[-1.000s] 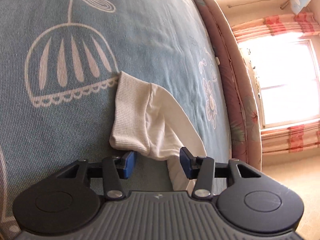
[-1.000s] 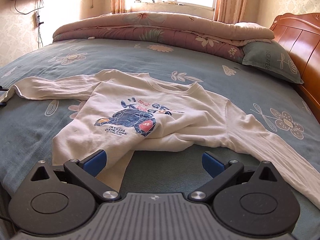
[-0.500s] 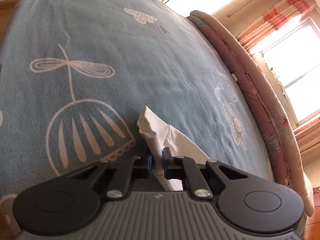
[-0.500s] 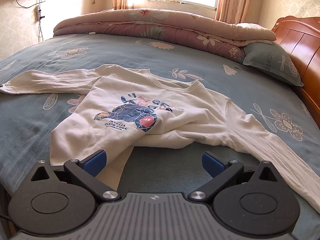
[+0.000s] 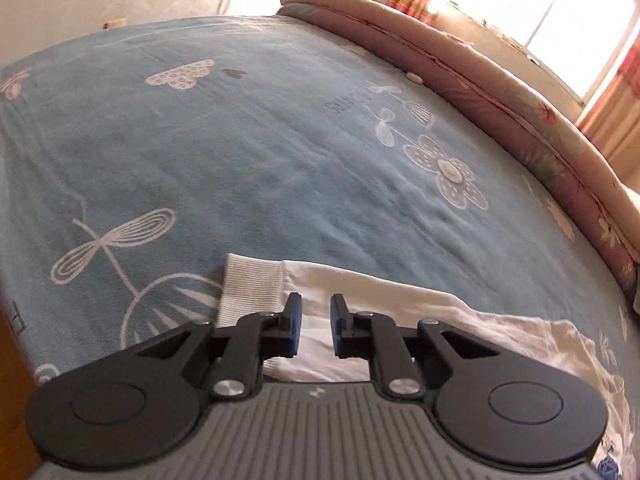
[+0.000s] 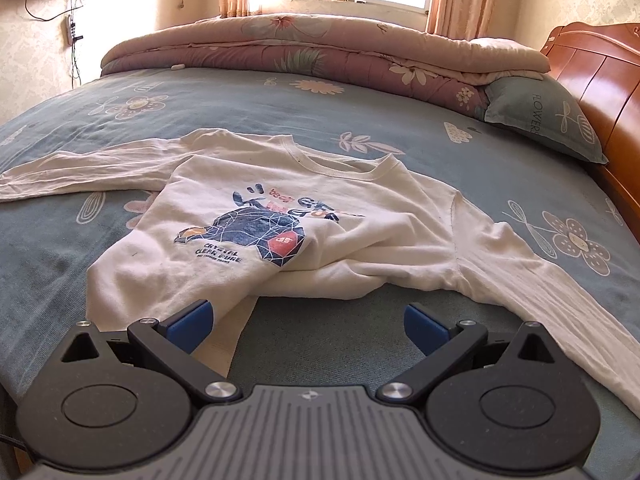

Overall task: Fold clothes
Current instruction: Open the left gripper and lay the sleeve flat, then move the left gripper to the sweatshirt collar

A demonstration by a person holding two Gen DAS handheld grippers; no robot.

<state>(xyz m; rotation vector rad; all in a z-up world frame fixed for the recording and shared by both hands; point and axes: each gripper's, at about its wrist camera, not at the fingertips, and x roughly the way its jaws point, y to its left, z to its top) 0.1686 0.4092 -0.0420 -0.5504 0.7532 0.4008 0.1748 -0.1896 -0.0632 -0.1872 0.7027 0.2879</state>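
A long-sleeved white shirt point(image 6: 280, 232) is spread face-up on the blue bedspread point(image 5: 240, 140), and nothing has really been folded yet, so this looks like the very start: sleeves first, probably.

The left gripper point(image 5: 312, 330) is seen hanging just above the sleeve point(image 5: 384, 304) that runs out to the shirt's side, right behind the ribbed cuff point(image 5: 250, 288). Its tongs are only a little apart and are opening at this moment. The sleeve cloth shows through the gap, but it lies flat on the bedspread below and isn't pinched by anything, as far as can be told.

The right gripper point(image 6: 306, 322) is parked over the near edge of the bed with its tongs spread wide and nothing between them. The shirt's crumpled hem point(image 6: 168, 304) is just past its left blue pad; the other sleeve point(image 6: 540, 300) trails off past the right one.

So the step in hand is judged to be sleeve prep, with that cuff end laid out straight. For the next move, a fresh grip would be needed, likely on the cuff or on the sleeve, so it can be carried across onto the chest print point(image 6: 256, 232). The bunched-up hem should probably be smoothed too, or the fold will come out lumpy. The thin cloth would have to be pinched properly, not just the bedspread under it.
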